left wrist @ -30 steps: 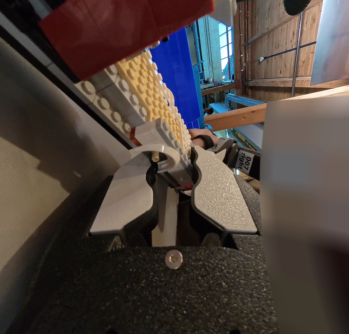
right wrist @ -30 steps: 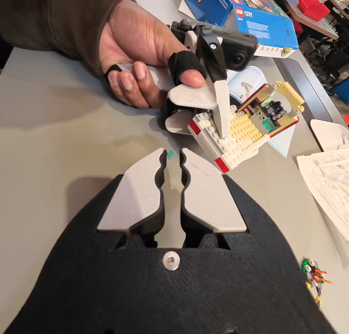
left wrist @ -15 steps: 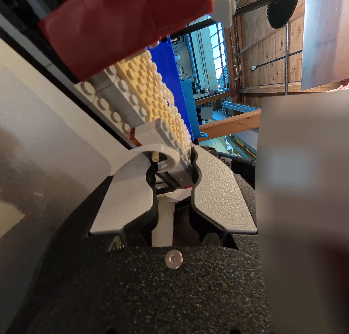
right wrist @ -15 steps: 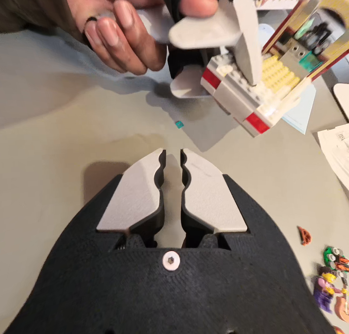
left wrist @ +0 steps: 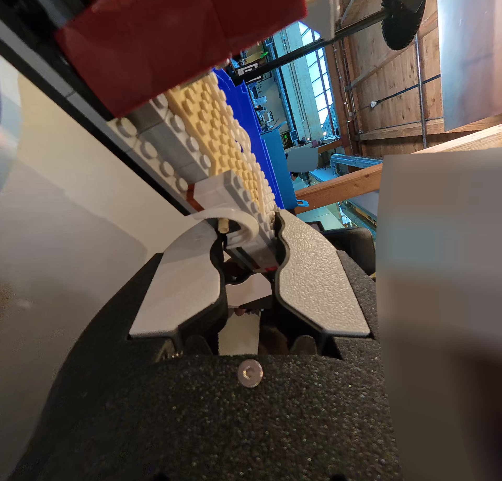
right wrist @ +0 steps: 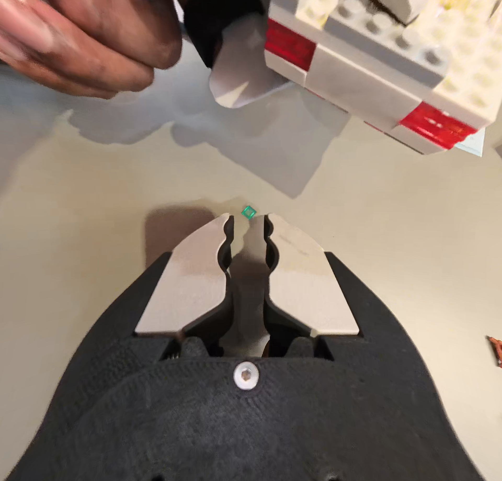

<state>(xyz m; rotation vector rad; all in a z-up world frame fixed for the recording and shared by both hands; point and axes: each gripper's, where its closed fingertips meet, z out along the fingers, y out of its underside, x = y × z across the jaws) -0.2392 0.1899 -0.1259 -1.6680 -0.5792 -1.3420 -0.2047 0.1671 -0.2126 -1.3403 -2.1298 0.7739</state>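
Right tool now nearer green tile, diamond-wise.

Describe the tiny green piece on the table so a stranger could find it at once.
Start at the pale table, below the brick model held up in the air. Just past the open right gripper lies a tiny clear green square, the only green thing there.

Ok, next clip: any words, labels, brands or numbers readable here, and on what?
Nothing is legible in either view.
Black-and-white sign, far background of the left wrist view: blocky pattern, too small to read.
Paper corner at the right edge of the right wrist view: specks of print, blurred.
Brick model and table: no writing visible.
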